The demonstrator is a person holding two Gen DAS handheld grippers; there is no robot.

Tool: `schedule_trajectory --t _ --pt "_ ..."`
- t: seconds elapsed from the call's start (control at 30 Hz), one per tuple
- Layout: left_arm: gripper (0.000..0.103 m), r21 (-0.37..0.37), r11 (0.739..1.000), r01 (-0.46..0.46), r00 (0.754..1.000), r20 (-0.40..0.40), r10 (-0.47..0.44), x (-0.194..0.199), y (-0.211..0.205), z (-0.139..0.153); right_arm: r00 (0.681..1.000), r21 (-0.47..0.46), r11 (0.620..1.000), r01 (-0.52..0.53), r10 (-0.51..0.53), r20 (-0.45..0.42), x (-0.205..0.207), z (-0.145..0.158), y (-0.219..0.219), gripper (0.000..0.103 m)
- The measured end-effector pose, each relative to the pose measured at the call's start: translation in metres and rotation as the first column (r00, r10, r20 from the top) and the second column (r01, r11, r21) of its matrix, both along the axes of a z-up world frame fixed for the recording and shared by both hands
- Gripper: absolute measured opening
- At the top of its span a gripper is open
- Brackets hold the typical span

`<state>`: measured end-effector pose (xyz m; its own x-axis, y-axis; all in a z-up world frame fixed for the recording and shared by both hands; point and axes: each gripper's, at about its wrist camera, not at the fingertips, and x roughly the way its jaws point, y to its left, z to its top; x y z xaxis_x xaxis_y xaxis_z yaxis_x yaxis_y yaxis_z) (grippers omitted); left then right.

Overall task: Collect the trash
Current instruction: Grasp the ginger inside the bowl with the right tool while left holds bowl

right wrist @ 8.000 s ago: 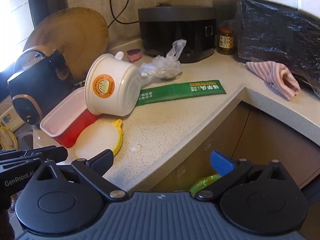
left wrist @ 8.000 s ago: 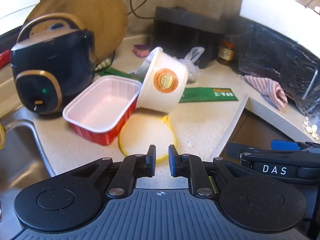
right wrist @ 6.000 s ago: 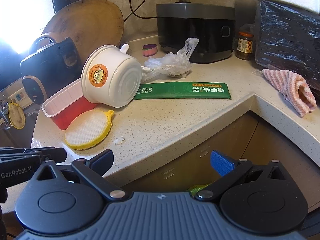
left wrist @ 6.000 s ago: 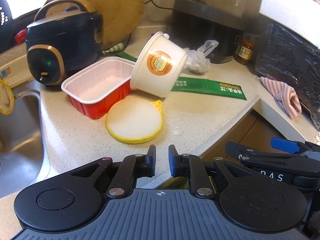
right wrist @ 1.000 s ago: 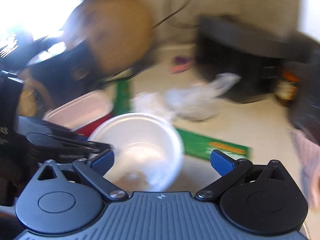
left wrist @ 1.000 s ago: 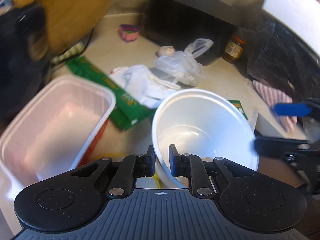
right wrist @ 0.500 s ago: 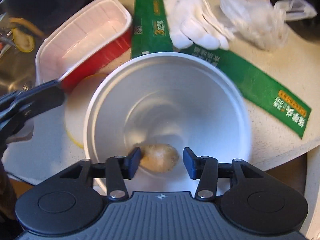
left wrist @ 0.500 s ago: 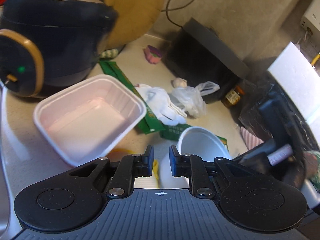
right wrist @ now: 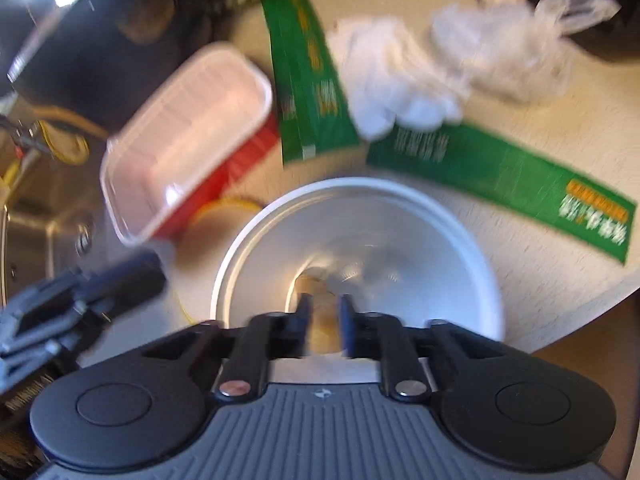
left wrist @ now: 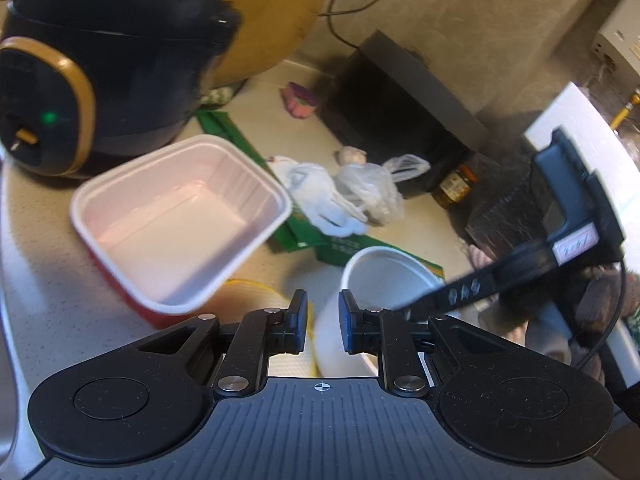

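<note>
Closing on a tan lump [right wrist: 325, 320], the right gripper [right wrist: 324, 330] reaches into the white cup [right wrist: 420, 236]; jaws stand narrow with the lump between them, though blur hides whether they touch it. Left gripper [left wrist: 323, 322] hovers at the cup's [left wrist: 384, 268] 9 o'clock side, jaws nearly together, holding nothing. Yellow lid [left wrist: 256, 290] lies just beside the cup. Red tray [left wrist: 180, 216] at 10 o'clock overlaps the lid. Green wrappers [right wrist: 500, 168], white glove [right wrist: 396, 88] and plastic bag [right wrist: 504, 44] lie farther back at 12 to 1. Cooker [left wrist: 104, 68] stands at the far 10.

bowl [right wrist: 360, 240] now upright | right gripper [right wrist: 324, 320] narrowed round brown lump [right wrist: 322, 320] inside
</note>
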<state>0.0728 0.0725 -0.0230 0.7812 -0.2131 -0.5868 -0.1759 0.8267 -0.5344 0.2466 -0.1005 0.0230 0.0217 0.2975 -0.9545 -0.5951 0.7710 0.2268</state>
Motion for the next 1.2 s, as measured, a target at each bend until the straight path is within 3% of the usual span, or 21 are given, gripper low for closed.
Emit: schedule_trajectory --t 0.13,0.2,0.27,0.4,0.47,0.53,0.6,0.63,0.73,1.0,1.07,1.2 --pt "0.019 0.005 1.0 0.031 1.0 -0.007 -0.031 0.005 -0.007 -0.001 0.997 0.022 1.0 0.009 -0.011 0.08 0.0 0.028 -0.01 0.012" --pt "0.019 0.006 0.999 0.039 0.999 -0.008 -0.039 0.006 -0.009 -0.001 0.996 0.011 1.0 0.005 -0.006 0.084 0.002 0.026 -0.009 0.017" --pt "0.019 0.005 0.999 0.042 0.999 -0.008 -0.042 0.007 -0.009 -0.002 0.998 0.009 1.0 -0.006 0.005 0.069 -0.001 0.026 -0.01 0.03" --pt "0.019 0.004 0.999 0.034 0.999 -0.01 -0.034 0.004 -0.008 -0.002 0.999 0.005 1.0 -0.002 0.002 0.035 0.0 0.003 0.001 0.033" --pt "0.019 0.004 1.0 0.024 1.0 -0.013 -0.024 0.002 -0.005 -0.003 1.0 0.008 1.0 0.012 -0.012 0.012 0.003 -0.008 0.004 0.046" --pt "0.019 0.005 1.0 0.011 1.0 -0.02 -0.011 0.0 -0.002 -0.004 0.999 0.005 1.0 0.019 -0.019 -0.028 0.006 -0.024 0.007 0.05" --pt "0.019 0.006 1.0 -0.001 1.0 -0.026 0.001 -0.003 0.001 -0.005 0.998 -0.007 1.0 0.027 -0.027 -0.055 0.008 -0.039 0.009 0.046" --pt "0.019 0.006 1.0 -0.006 1.0 -0.029 0.006 -0.004 0.002 -0.005 0.999 0.015 1.0 0.012 -0.011 -0.035 0.006 -0.043 0.011 0.038" --pt "0.019 0.004 1.0 -0.017 0.999 -0.04 0.017 -0.006 0.005 -0.007 1.0 0.04 0.999 0.007 -0.007 -0.005 0.002 -0.051 0.015 0.038" --pt "0.019 0.004 0.999 0.036 0.999 -0.022 -0.036 0.013 -0.006 0.003 0.98 0.227 0.967 0.115 -0.148 0.136 -0.003 -0.024 -0.018 0.037" --pt "0.019 0.037 0.997 0.062 0.998 -0.016 -0.062 0.026 -0.012 0.007 0.966 0.252 0.958 0.14 -0.188 0.176 -0.008 -0.021 -0.031 0.037" --pt "0.019 0.189 0.976 0.103 0.994 -0.043 -0.097 0.053 -0.033 0.006 0.935 0.298 0.932 0.208 -0.278 0.219 -0.014 -0.023 -0.056 0.037"
